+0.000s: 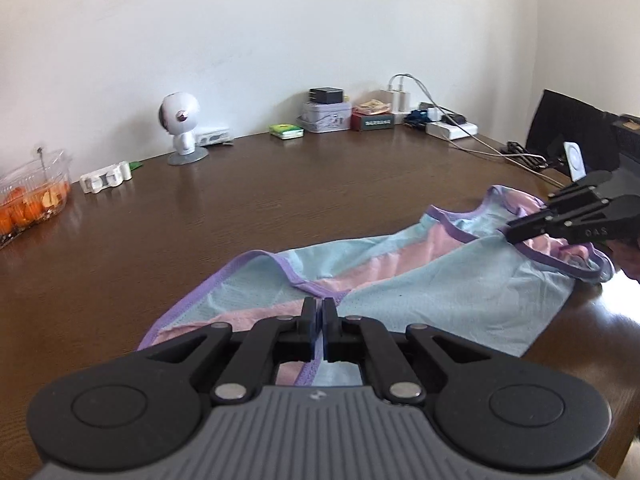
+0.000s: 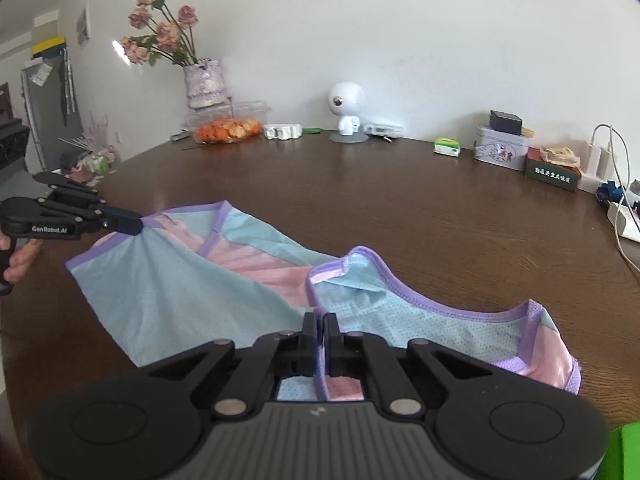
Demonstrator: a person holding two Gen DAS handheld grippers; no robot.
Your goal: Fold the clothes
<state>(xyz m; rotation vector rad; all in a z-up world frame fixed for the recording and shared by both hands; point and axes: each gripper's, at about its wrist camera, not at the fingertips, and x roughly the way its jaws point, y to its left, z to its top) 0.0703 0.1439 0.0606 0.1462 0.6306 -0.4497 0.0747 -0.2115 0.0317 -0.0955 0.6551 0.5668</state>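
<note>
A sleeveless mesh top (image 1: 440, 280) in light blue and pink with purple trim lies stretched across the brown wooden table (image 1: 280, 200). My left gripper (image 1: 319, 304) is shut on a purple-trimmed edge of the top, and the cloth runs down between its pads. In the right wrist view the top (image 2: 180, 292) spans from the left gripper (image 2: 138, 226), which pinches its far left corner, to my right gripper (image 2: 320, 318). The right gripper is shut on another trimmed edge. From the left wrist view the right gripper (image 1: 508, 234) pinches the trim at the far right.
Along the wall stand a clear box of orange fruit (image 2: 228, 128), a white robot figurine (image 2: 348, 108), a tin box (image 2: 502, 152), a power strip with chargers and cables (image 1: 452, 128) and a vase of flowers (image 2: 204, 84). A hand (image 2: 20, 260) grips the left handle.
</note>
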